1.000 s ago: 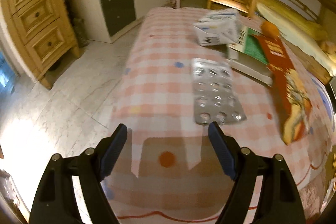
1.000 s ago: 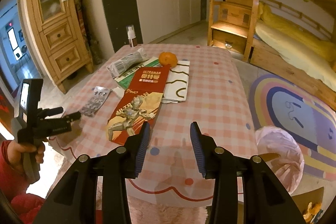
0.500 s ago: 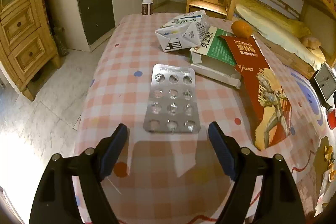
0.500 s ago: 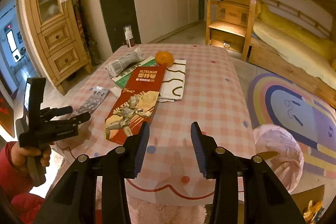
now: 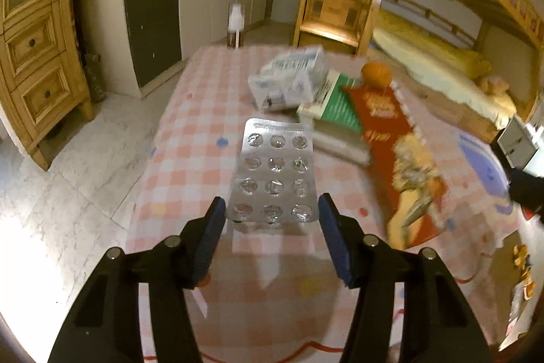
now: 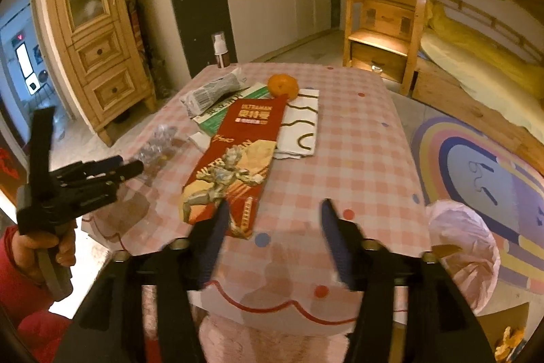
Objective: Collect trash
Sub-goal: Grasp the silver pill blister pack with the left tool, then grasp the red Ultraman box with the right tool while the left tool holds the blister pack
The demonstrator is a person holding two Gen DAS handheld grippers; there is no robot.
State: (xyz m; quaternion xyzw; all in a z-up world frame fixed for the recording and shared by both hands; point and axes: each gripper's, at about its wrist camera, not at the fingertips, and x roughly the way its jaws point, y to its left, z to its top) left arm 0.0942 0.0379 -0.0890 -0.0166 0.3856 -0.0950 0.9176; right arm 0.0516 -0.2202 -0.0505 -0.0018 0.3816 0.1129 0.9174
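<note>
Warm, yellowish indoor light fills both views, fairly dim overall. In the left wrist view the pale marble floor (image 5: 57,193) at the lower left is blown out to white glare, and the silver foil blister pack (image 5: 274,172) glints with small highlights. Motion blur smears the right half there: the red printed paper bag (image 5: 401,159) and crumpled white carton (image 5: 289,80) look soft. The right wrist view is sharper at centre, though the blue-padded fingers (image 6: 214,233) are blurred. Soft shadows fall on the pink checked desk (image 6: 357,159) at the bottom. Fisheye bending curves the furniture, and black vignette fills the corners.
</note>
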